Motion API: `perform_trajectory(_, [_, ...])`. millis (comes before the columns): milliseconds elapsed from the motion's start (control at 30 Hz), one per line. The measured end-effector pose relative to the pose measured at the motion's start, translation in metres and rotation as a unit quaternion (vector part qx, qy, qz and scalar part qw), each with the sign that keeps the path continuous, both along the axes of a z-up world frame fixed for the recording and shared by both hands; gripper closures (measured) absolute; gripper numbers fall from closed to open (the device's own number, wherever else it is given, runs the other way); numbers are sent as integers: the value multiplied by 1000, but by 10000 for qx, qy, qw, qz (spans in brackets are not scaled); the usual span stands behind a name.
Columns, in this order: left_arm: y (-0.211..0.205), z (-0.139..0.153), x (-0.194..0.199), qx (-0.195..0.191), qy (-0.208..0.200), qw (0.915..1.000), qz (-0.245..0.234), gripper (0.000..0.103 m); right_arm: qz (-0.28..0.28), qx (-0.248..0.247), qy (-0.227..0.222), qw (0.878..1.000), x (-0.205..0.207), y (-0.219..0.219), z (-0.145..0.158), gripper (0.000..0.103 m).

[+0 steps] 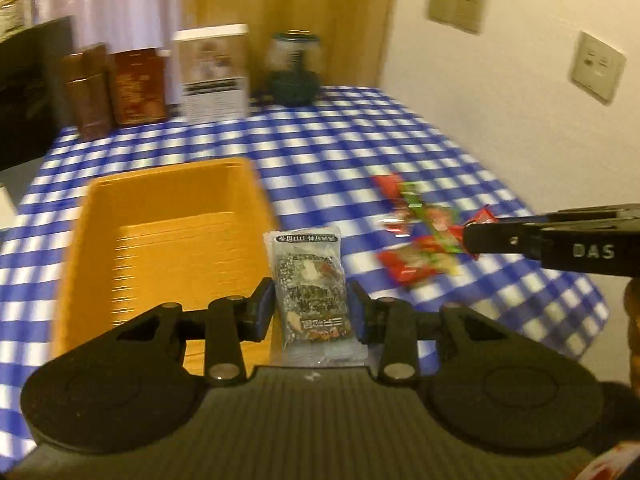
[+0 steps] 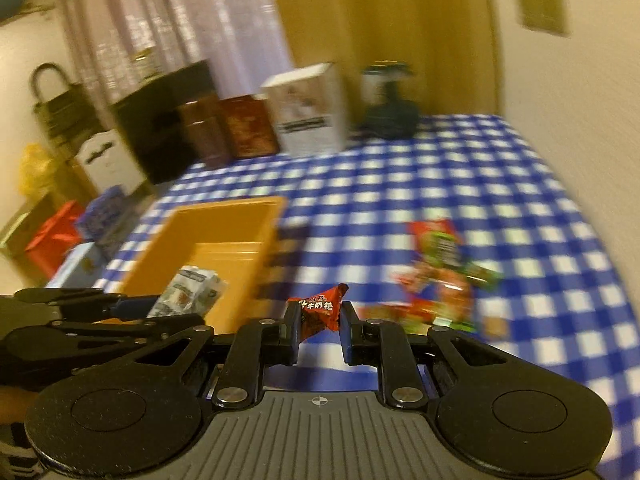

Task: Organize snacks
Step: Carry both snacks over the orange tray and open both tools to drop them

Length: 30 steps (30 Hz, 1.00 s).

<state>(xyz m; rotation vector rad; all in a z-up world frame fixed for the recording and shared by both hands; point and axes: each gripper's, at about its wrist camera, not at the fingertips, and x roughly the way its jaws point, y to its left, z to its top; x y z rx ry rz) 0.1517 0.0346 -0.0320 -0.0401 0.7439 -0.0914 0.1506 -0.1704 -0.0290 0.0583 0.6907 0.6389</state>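
My left gripper is shut on a grey-silver snack packet and holds it above the near right rim of the yellow bin. The packet and the bin also show in the right wrist view, at the left. My right gripper is shut on a small red candy packet, above the checked cloth to the right of the bin. It enters the left wrist view from the right. A loose pile of red and green snack packets lies on the cloth; it also shows in the right wrist view.
A blue-and-white checked cloth covers the table. At the back stand two brown tins, a white box and a dark green lantern. A wall with switch plates is on the right. Boxes and bags sit on the floor at the left.
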Motion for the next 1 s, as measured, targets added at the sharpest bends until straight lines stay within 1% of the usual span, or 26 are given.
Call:
perform_trajectory(200, [65, 0, -9, 99, 66, 9989, 454, 68, 521, 95, 129, 9985, -6, 74, -3, 83])
perform_trajectory(333, [89, -9, -11, 117, 157, 9982, 561, 68, 725, -40, 246, 9971, -2, 113, -17, 83])
perform_trajectory(467, [107, -17, -9, 28, 221, 9976, 648, 68, 820, -202, 309, 9960, 0, 136, -30, 83])
perform_trajectory(567, [113, -22, -7, -19, 207, 9977, 651, 68, 789, -252, 378, 9958, 2, 142, -39, 83])
perform_trajectory(700, [115, -27, -2, -18, 193, 9980, 609, 67, 835, -159, 444, 9954, 6, 145, -47, 82])
perform_trajectory(733, [117, -29, -1, -10, 191, 9978, 628, 67, 852, -160, 476, 9951, 7, 147, -49, 79])
perform_trajectory(767, [117, -29, -1, -1, 167, 9977, 651, 64, 838, -168, 507, 9950, 8, 148, -50, 68])
perform_trajectory(800, [118, -29, -2, 7, 152, 9976, 673, 63, 814, -178, 522, 9952, 8, 148, -51, 60])
perform_trajectory(833, [118, -29, -2, -1, 137, 9975, 692, 63, 781, -183, 506, 9955, 8, 148, -51, 49])
perform_trajectory(1000, [121, -27, -11, -63, 81, 9971, 756, 63, 632, -197, 414, 9969, 3, 138, -48, 48])
